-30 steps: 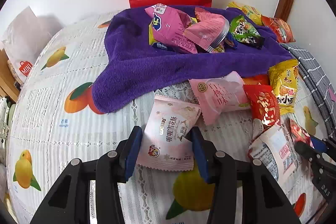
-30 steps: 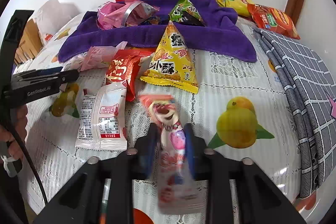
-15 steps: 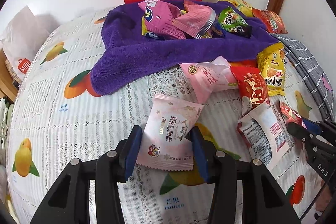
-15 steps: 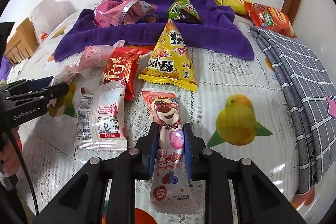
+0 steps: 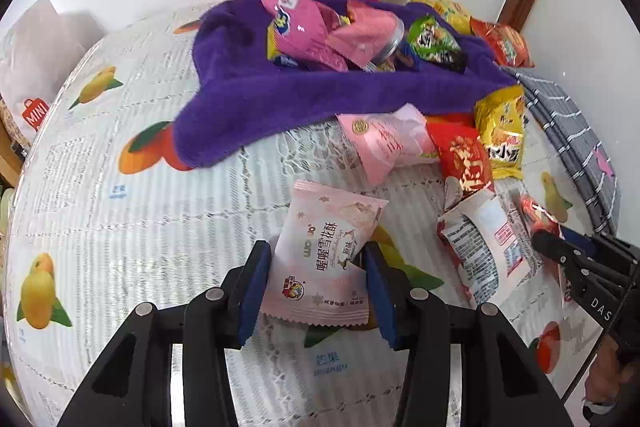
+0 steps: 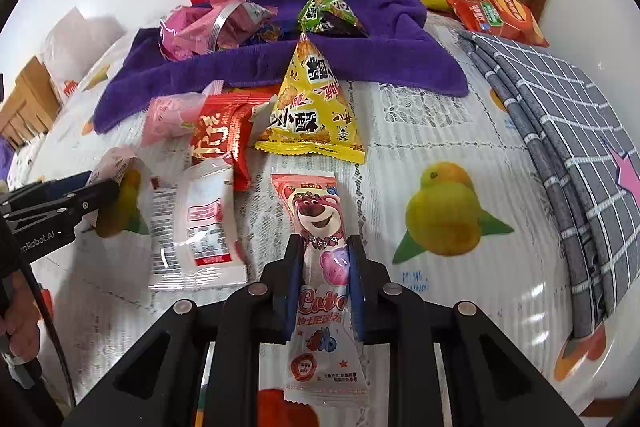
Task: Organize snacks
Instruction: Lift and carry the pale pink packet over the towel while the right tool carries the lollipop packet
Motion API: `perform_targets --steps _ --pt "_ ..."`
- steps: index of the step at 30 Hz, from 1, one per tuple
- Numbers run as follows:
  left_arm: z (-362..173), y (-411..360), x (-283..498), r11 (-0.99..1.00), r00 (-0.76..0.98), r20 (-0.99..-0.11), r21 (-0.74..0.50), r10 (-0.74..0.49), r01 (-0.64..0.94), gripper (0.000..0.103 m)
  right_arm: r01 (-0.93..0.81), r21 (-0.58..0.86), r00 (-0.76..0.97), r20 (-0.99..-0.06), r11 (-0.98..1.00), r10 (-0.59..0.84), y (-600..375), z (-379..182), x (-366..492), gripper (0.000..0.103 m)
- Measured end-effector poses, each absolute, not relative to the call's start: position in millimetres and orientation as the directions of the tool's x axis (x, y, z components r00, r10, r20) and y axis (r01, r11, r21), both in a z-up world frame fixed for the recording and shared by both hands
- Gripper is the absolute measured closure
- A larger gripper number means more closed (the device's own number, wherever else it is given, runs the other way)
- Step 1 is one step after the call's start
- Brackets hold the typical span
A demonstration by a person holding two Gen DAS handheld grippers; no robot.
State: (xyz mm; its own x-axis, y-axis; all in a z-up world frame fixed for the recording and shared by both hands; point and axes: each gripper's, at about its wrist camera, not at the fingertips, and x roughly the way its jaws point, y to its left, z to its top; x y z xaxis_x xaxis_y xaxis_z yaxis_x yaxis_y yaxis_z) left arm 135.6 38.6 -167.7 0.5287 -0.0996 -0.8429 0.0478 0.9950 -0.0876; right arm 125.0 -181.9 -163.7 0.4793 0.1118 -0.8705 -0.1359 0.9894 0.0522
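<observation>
Both packets are now raised off the fruit-print tablecloth [image 5: 120, 227]: the pink snowflake-crisp packet [image 5: 324, 259] is clamped by the left gripper [image 5: 316, 267], the Lotso bear candy pack [image 6: 324, 267] by the right gripper [image 6: 324, 259], whose jaws are closing; the purple towel [image 6: 360, 67] pile at the far edge looks next

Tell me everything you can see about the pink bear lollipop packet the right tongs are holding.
The lollipop packet is a long, narrow, glossy plastic wrapper with crimped ends. It is pink at the top with a cartoon bear face, then a clear window showing a pinkish round candy, then white with red lettering and small fruit pictures. The right tongs are shut on it around the window, one blue pad on each side. It points away from the camera, its far end reaching toward the yellow triangular snack bag above the fruit-print tablecloth.
</observation>
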Motion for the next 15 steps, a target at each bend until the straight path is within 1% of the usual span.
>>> perform_targets --steps 8,15 --pt "-128.5 46.7 135.4 0.994 0.59 -0.8 -0.089 -0.106 0.057 0.058 -0.133 0.064 0.548 -0.827 0.989 0.128 -180.7 -118.8 117.2 0.083" --pt "-93.4 41.2 161.9 0.995 0.633 -0.768 -0.068 -0.097 0.07 0.058 -0.139 0.113 0.595 -0.785 0.984 0.174 -178.1 -75.8 129.8 0.083"
